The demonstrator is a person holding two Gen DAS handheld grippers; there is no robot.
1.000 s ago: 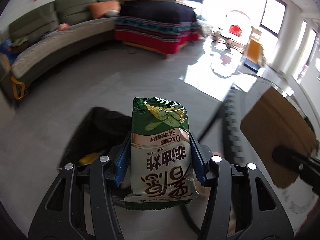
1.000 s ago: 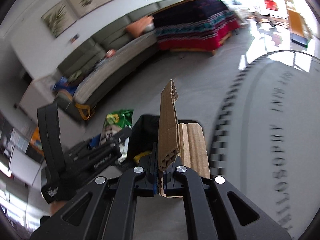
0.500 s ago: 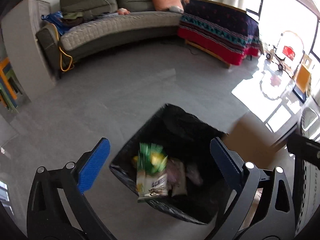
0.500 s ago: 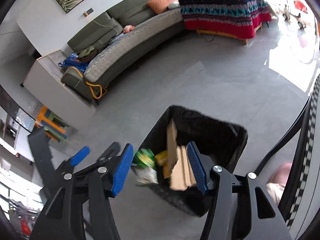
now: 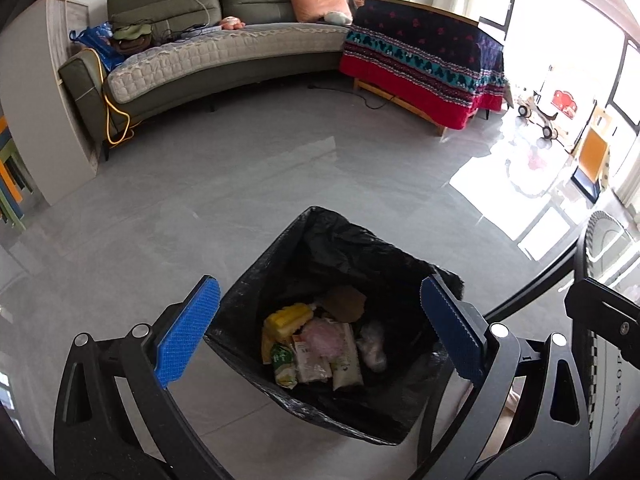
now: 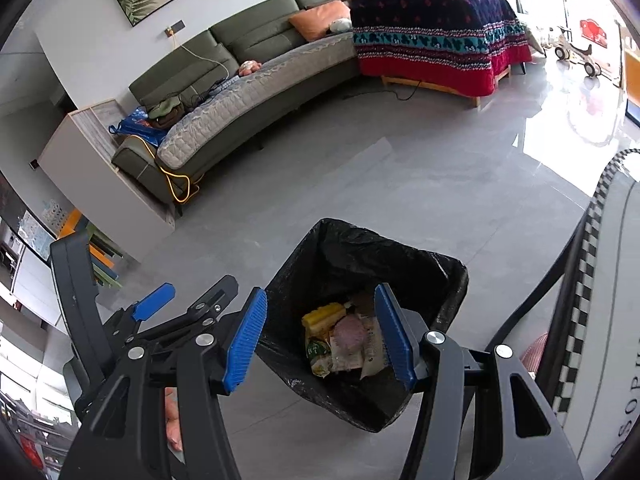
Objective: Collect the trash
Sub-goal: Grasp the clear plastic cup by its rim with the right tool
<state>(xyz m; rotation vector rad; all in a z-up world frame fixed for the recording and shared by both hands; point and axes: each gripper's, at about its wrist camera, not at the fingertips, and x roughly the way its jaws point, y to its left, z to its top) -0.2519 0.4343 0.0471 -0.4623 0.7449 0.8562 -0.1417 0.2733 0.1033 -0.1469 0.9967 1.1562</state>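
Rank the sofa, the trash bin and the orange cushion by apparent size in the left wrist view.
1. sofa, though it stands far off.
2. trash bin, near the camera, so its true size against the sofa is unsure.
3. orange cushion.

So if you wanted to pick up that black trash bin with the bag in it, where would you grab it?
Probably the top rim of the black bag-lined trash bin, coming straight down from above. It stands upright and open, its walls are too wide apart for the fingers to span, and the thin edge would fit between the open left gripper pads. The near rim, closest to the right gripper, looks easiest.
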